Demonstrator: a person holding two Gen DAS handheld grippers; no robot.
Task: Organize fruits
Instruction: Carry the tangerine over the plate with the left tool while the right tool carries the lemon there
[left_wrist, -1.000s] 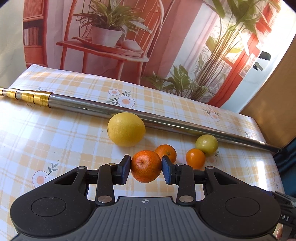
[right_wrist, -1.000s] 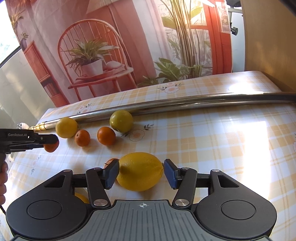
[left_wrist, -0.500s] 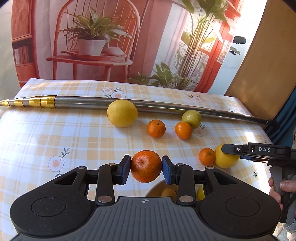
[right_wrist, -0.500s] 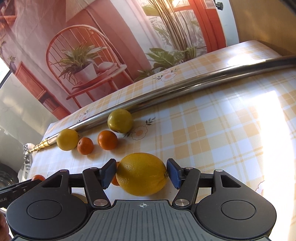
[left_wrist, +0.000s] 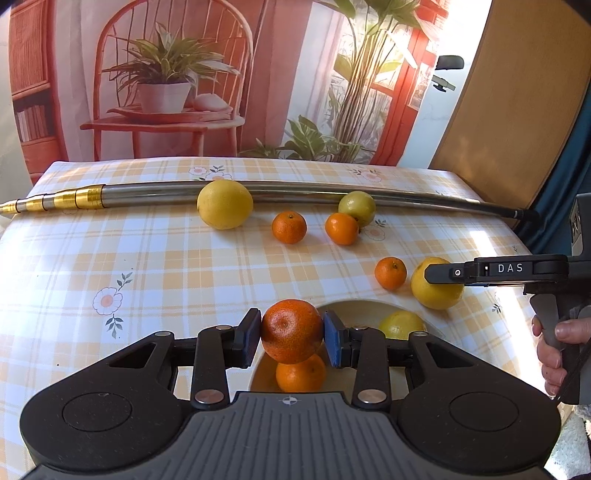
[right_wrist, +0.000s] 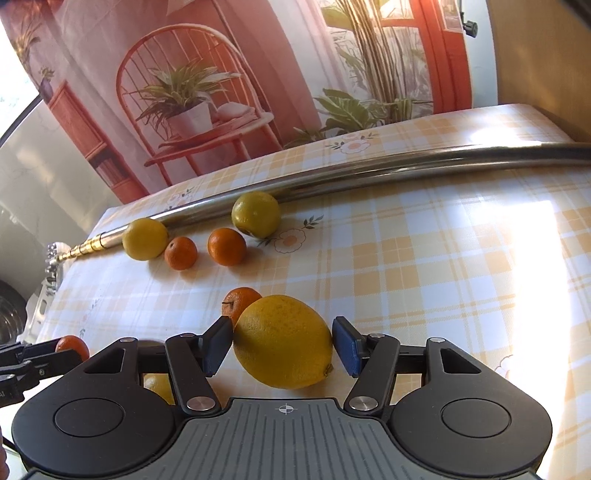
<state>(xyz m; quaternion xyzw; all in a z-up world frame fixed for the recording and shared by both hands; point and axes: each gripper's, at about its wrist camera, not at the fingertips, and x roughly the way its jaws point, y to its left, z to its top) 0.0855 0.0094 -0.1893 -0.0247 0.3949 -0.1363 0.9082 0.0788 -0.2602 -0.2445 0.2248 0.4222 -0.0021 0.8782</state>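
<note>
Dimpled deep-orange mandarin, jaws clamping

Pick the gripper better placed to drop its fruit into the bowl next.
Left. The left gripper holds its orange directly over the bowl; the right gripper only brackets a lemon resting on the table.

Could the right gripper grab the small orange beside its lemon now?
Probably not: the right gripper brackets the lemon, and the small orange sits behind that lemon, so it blocks the approach.
</note>
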